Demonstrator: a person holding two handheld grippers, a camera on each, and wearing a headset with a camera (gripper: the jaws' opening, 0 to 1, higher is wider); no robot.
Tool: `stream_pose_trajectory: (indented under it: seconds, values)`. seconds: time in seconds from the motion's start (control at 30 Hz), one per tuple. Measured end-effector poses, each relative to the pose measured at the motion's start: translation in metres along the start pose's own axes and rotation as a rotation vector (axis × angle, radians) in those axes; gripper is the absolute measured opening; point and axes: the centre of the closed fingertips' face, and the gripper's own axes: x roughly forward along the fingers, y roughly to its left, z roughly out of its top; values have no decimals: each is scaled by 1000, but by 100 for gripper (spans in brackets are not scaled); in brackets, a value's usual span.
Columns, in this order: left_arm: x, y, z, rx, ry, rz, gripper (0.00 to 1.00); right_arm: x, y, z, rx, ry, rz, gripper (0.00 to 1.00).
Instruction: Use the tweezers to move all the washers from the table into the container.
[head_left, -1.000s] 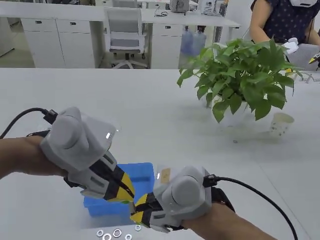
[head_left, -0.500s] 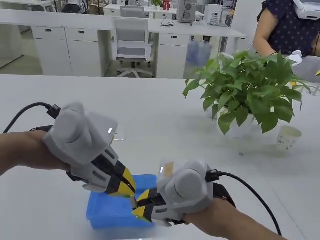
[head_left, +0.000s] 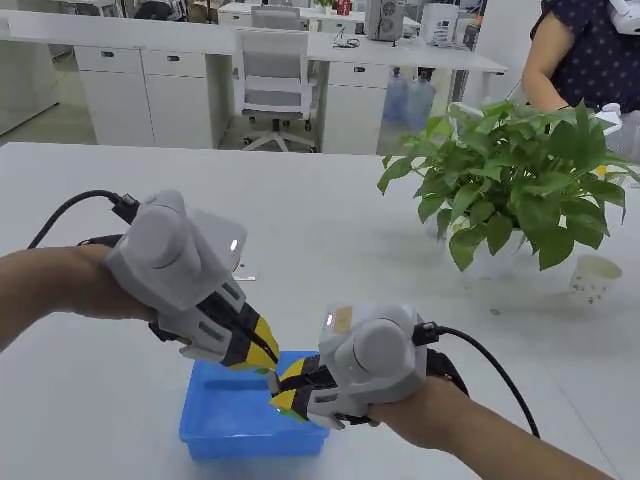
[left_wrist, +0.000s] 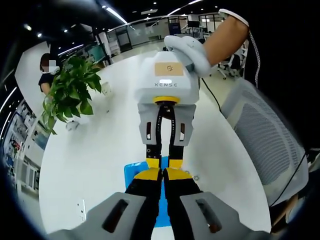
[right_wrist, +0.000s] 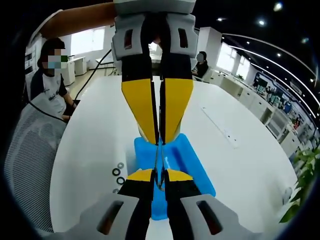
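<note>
Compared with one second ago, the head view looks higher, so the washers in front of the container are no longer in that view. The two pairs of fingers now meet over the far part of the container, whereas before they met nearer its front edge.

In the head view the container's front edge is almost at the bottom border and the tweezers are too thin to make out.

In the right gripper view the tweezers show as a thin metal strip running straight from the left gripper into the right gripper. Both pairs of fingers are pressed together on the strip, tip to tip, above the container. I cannot tell which end of the tweezers each one grasps.

The washers lie in a small group on the bench, just beside one long side of the container, apart from the fingers.
</note>
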Motion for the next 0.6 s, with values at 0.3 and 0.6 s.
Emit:
stream_pose_trajectory:
  seconds: [0.3,0.6]
  values:
    - [8,11,-15,-28,0,11,6,15,-9,-9,16,8,18,9]
    - [19,20,-30,-49,4,16,6,30,-16,-21,32,22,32,9]
